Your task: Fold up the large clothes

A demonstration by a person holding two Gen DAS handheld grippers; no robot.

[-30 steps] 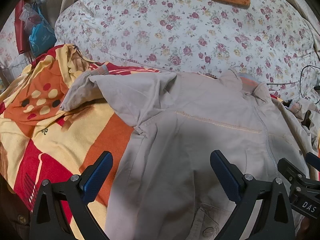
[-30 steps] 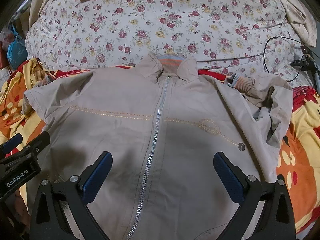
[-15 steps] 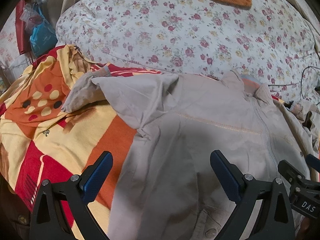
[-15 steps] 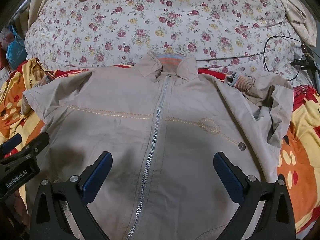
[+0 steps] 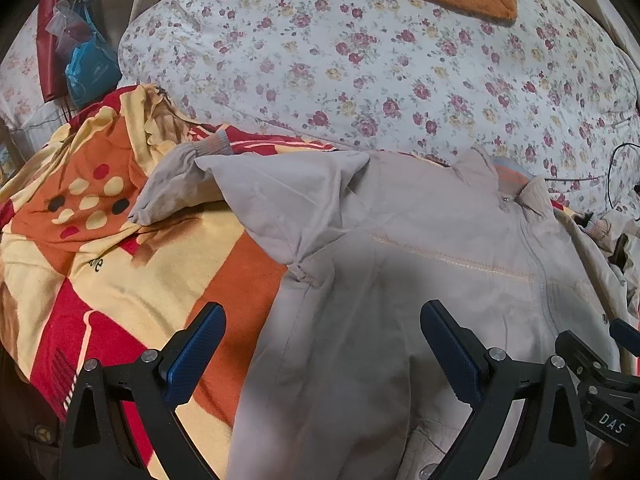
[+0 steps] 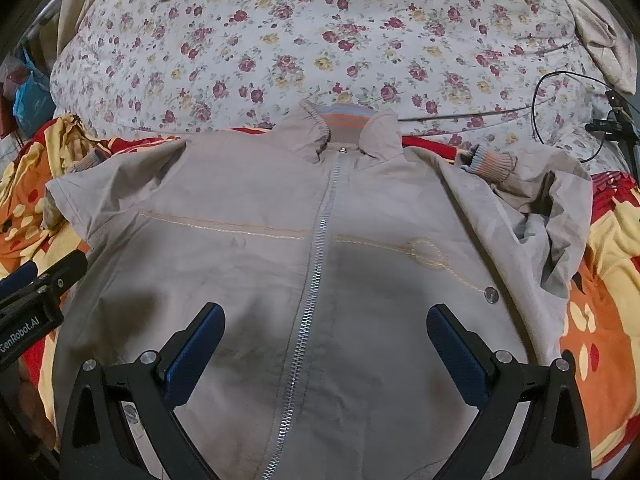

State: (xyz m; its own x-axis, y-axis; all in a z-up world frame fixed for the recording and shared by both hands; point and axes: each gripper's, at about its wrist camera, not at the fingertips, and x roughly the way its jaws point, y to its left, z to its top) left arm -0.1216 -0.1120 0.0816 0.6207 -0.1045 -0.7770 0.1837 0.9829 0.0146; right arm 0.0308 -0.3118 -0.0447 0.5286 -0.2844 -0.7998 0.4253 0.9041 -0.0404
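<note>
Jaws on both your left gripper [image 5: 322,350] and right gripper [image 6: 326,350] stay spread and empty above the beige jacket [image 6: 304,264], which lies zipped, front up, on the patterned blanket [image 5: 100,264]. Little has shifted in the last second; your left gripper has edged slightly toward the left sleeve [image 5: 288,204], likely the first fold.

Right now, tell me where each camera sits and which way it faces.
Left wrist: on the left gripper, facing the jacket where its left sleeve lies on the orange blanket; own open fingers and the other gripper's edge show.
Right wrist: on the right gripper, centred over the zipper; own open fingers show.
Shared: jacket, collar, floral quilt.
</note>
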